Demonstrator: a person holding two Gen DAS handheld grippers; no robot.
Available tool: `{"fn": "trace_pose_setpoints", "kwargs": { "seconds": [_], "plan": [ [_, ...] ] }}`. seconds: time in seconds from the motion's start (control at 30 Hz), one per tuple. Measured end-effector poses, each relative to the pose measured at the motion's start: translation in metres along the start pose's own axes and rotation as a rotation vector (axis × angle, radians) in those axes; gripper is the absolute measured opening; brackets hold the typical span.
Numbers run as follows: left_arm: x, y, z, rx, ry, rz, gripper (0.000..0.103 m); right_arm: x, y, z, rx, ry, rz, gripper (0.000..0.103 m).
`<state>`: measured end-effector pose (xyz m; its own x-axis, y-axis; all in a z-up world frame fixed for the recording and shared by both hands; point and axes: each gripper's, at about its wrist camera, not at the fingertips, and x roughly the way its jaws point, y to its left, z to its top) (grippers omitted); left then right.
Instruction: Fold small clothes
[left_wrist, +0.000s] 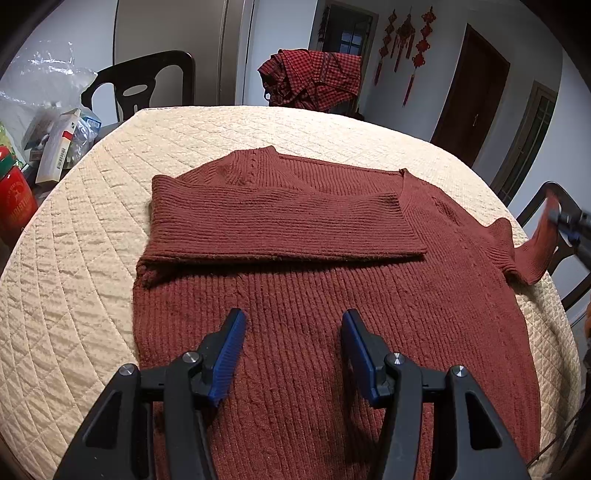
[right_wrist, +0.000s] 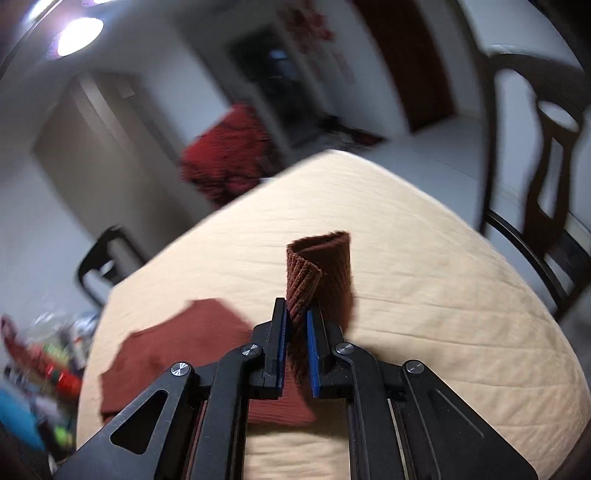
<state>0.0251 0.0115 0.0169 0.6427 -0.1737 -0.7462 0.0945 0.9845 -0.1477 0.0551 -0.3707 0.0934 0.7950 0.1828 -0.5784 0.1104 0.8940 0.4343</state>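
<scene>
right sleeve up in the clamp, left gripper wide over the hem

the rust-brown ribbed knit sweater (left_wrist: 295, 266) lies flat on the round table under a cream quilted cover (left_wrist: 74, 295), collar (left_wrist: 255, 166) pointing away toward the far edge, hem toward the near edge, so its long axis runs near to far in the left wrist view. one sleeve (left_wrist: 280, 225) is folded straight across the chest, lying crosswise, cuff end toward the right shoulder. the other sleeve (left_wrist: 532, 251) stretches off the right side and lifts off the table.

the left gripper (left_wrist: 293, 347) hangs over the lower body of the sweater, its blue-padded fingers (left_wrist: 231, 354) well apart with nothing between them; whether they touch the knit is hard to tell.

the right gripper (right_wrist: 295, 332) has its blue pads pressed together on the ribbed cuff (right_wrist: 314, 273) of that lifted sweater sleeve, the cuff curling upright above the fingertips. in the left wrist view this gripper is only a blurred dark shape at the right edge.

the right wrist view is heavily smeared: the sweater body shows as a soft brown patch, partly hidden behind the gripper frame. the sweater's near hem is cut off by the left gripper's black frame. beyond the table, a red checked cloth (left_wrist: 314, 79) is draped over a chair, and a dark chair (left_wrist: 144, 83) stands at far left.
</scene>
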Motion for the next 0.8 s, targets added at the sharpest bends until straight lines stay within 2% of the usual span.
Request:
{"fn": "trace_pose_setpoints", "kwargs": {
  "seconds": [0.1,0.2,0.33,0.4,0.57,0.7,0.8],
  "plan": [
    [-0.002,0.001,0.001,-0.002,-0.001,-0.003,0.057,0.013,0.046,-0.002,-0.100,0.043,0.111,0.010],
    [-0.009,0.003,0.004,-0.011,-0.019,-0.004,0.057,0.038,0.085,-0.018,-0.201,0.132,0.184,0.010],
    [-0.022,0.006,0.012,-0.037,-0.046,-0.038,0.057,0.078,0.114,-0.059,-0.294,0.307,0.244,0.012],
    [-0.026,0.006,0.015,-0.045,-0.049,-0.061,0.057,0.086,0.116,-0.074,-0.311,0.365,0.259,0.019],
    [-0.023,-0.005,0.024,-0.055,-0.023,-0.135,0.057,0.067,0.101,-0.084,-0.328,0.356,0.318,0.025],
    [-0.008,-0.029,0.035,-0.032,0.025,-0.220,0.057,0.050,0.082,-0.085,-0.314,0.322,0.293,0.025],
    [0.013,-0.050,0.042,-0.003,0.074,-0.241,0.056,0.045,0.067,-0.091,-0.289,0.321,0.272,0.025]
  ]
}}
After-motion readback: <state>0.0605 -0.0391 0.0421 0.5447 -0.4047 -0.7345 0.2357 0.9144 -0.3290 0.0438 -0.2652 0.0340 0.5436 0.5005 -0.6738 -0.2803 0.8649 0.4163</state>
